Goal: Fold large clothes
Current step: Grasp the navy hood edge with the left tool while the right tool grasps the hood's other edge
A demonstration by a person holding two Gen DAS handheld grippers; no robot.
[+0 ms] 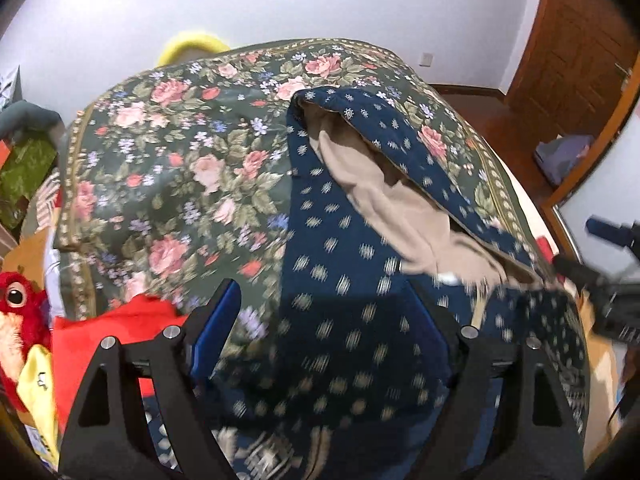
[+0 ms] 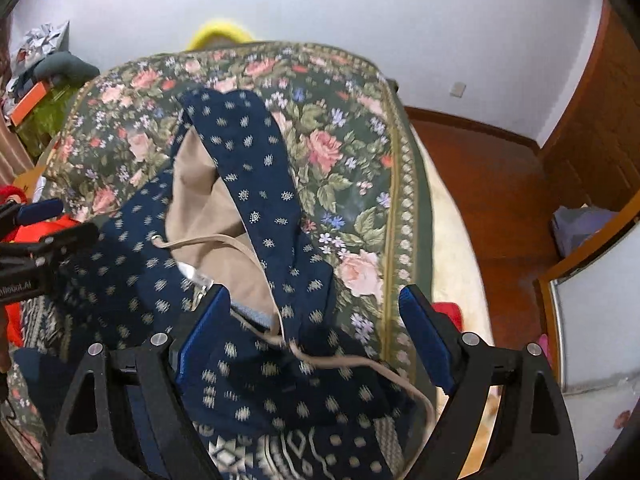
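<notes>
A navy hooded garment [image 1: 340, 312] with small cream motifs and a beige lining [image 1: 384, 200] lies on a floral bedspread [image 1: 168, 168]. Its hood [image 2: 248, 160] points away, with a beige drawstring [image 2: 360, 364] trailing over the body. My left gripper [image 1: 324, 292] is open, jaws wide apart above the garment's body. My right gripper [image 2: 316, 300] is open too, jaws spread over the neck opening and hood base. The right gripper shows in the left wrist view [image 1: 600, 276] at the right edge; the left gripper shows in the right wrist view [image 2: 44, 236] at the left edge.
A red cloth [image 1: 112, 340] and a red plush toy [image 1: 16, 304] lie at the bed's left side. A yellow object [image 2: 220, 34] sits behind the bed by the white wall. Wooden floor [image 2: 480, 184] and a wooden door [image 1: 576, 40] are to the right.
</notes>
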